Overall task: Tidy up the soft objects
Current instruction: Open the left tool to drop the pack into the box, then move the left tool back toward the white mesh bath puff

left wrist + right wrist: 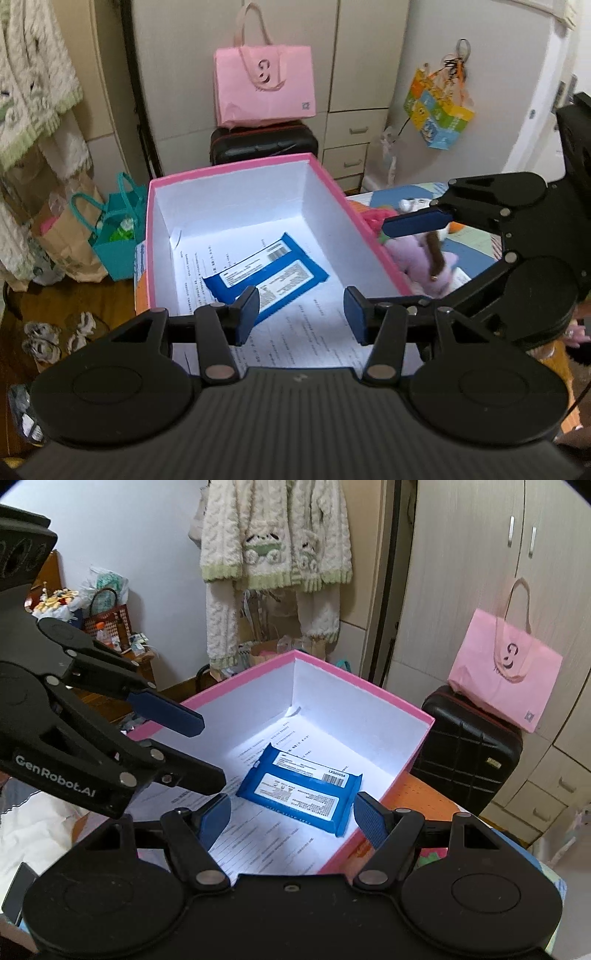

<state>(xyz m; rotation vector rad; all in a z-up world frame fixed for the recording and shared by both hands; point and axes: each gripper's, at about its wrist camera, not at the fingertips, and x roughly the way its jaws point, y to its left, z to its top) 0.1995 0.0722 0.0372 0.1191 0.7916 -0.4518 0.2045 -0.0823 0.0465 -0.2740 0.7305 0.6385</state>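
A pink box (173,176) with white inner walls stands open, with printed paper on its floor. A blue soft wipes pack (280,269) lies flat inside it; it also shows in the right wrist view (295,794), inside the same box (369,685). My left gripper (301,317) is open and empty, above the box's near end. My right gripper (291,821) is open and empty over the box. A purple plush toy (424,262) with brown hair lies outside the box, to its right, beside the right gripper's fingers (413,223).
A pink tote bag (264,86) sits on a black suitcase (264,144) behind the box. A teal bag (118,236) and a paper bag stand on the floor at left. Knitted clothes (273,542) hang on the wall. Wardrobe drawers (347,147) are at the back.
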